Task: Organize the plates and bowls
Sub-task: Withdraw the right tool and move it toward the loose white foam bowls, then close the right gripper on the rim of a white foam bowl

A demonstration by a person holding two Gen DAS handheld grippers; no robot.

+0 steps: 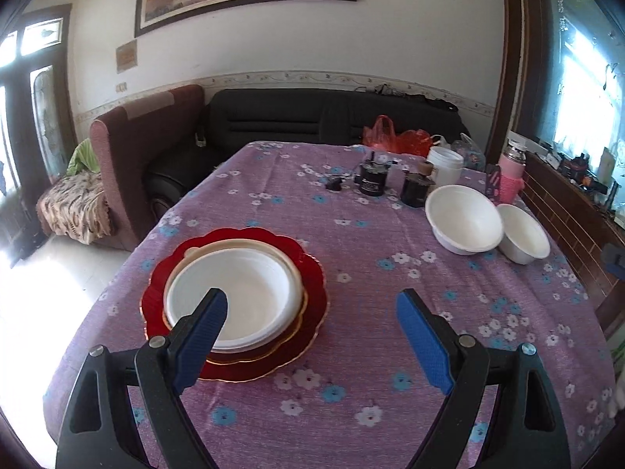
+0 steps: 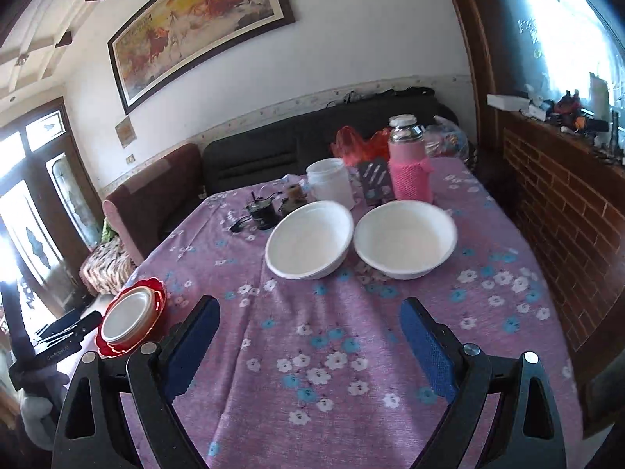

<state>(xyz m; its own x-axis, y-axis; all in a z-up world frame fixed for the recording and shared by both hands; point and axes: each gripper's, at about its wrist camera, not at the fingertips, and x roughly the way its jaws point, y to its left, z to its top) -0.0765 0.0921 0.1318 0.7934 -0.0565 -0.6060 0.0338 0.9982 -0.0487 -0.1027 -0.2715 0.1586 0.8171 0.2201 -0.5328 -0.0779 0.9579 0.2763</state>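
**White bowls wait at the far side, plates stacked at the near left**

White and thin-walled, the two bowls, a larger bowl (image 2: pixel 310 239) and a smaller bowl (image 2: pixel 405 238), sit rim to rim on the purple floral worktop (image 2: pixel 351 344), and they look light, maybe foam or thin plastic, though that's a guess. Likely stiff enough at the rim, smooth and a bit slippery; the rim edge nearest the camera is the place to pinch.

Over at the left, a red scalloped plate (image 1: pixel 308 273) carries a cream plate (image 1: pixel 234 244) with a white dish (image 1: pixel 250 293) nested on top. That red one looks glassy and breakable, so go gently.

Left gripper (image 1: pixel 312 306), jaws wide apart, nothing between them, hovering just short of the stack. Right gripper (image 2: pixel 310 312), jaws also wide apart and empty, pointed toward the bowls with open cloth between.

Watch the clutter behind the bowls: a pink-sleeved flask (image 2: pixel 408 164), a white jar (image 2: pixel 330 181) and small dark gadgets (image 2: pixel 259 209) stand close. An overshoot could knock them.
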